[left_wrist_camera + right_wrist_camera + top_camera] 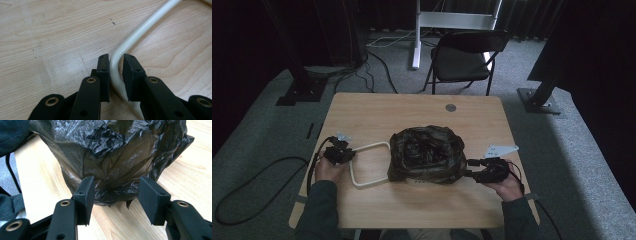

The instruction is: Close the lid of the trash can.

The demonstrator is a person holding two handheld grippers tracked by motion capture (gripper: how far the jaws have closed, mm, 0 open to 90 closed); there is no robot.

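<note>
A crumpled black plastic bag (427, 152) sits bulging in the middle of the wooden table (412, 210). A white tube loop (369, 146) sticks out from its left side and lies flat on the wood. My left gripper (348, 155) is at the loop's left corner. In the left gripper view the white tube's bend (140, 30) runs between the left gripper's (115, 58) pads, with a thin gap beside it, so it is open. My right gripper (468, 167) is at the bag's right edge. It (116, 183) is open, and the bag's (112, 152) lower bulge lies between its tips.
A small grey disc (450, 107) lies near the table's far edge. Beyond the table stand a black folding chair (462, 55) and a white stand post (416, 35). Black stand bases (302, 90) (539, 100) flank the table, and a cable (242, 200) loops across the carpet at the left.
</note>
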